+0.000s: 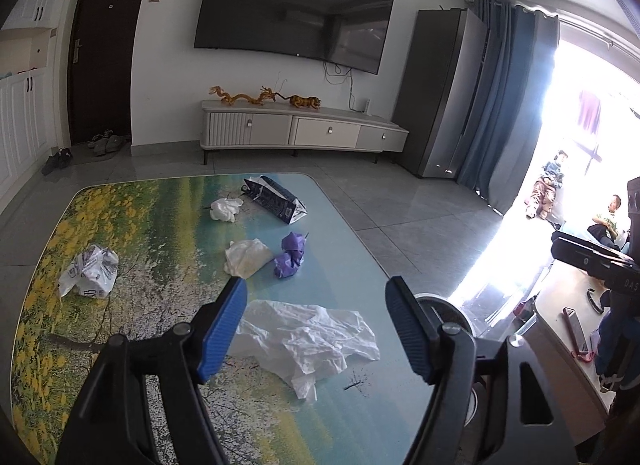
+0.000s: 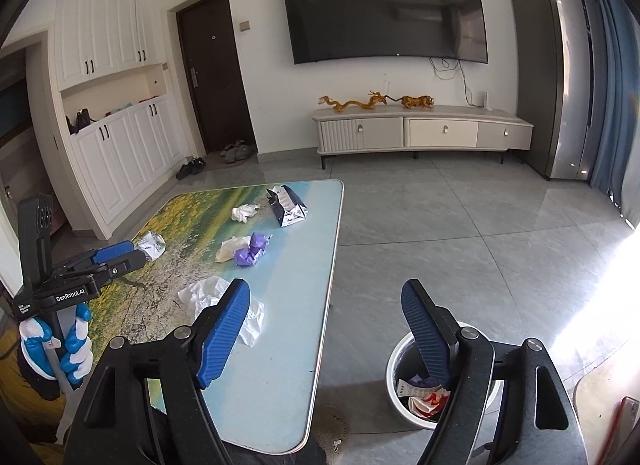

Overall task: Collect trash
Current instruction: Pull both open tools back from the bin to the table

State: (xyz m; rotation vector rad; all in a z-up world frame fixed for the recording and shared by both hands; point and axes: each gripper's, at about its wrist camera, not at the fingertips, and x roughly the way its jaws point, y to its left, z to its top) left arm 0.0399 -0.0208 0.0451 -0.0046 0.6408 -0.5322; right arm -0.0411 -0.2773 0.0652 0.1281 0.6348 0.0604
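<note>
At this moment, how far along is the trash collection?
Partly done: the bin on the floor beside the table already holds some wrappers. Nothing is in hand; the left gripper and right gripper are both open and empty. Left on the table: the white crumpled sheet, purple wad, two tissue wads, printed bag and dark carton.

table: glossy printed top, smooth
big tissue: crinkly thin paper, matt
purple wad: crumpled, plasticky
gripper pads: ribbed blue rubbery stuff
bin: shiny white rim
floor: polished grey tile
</note>
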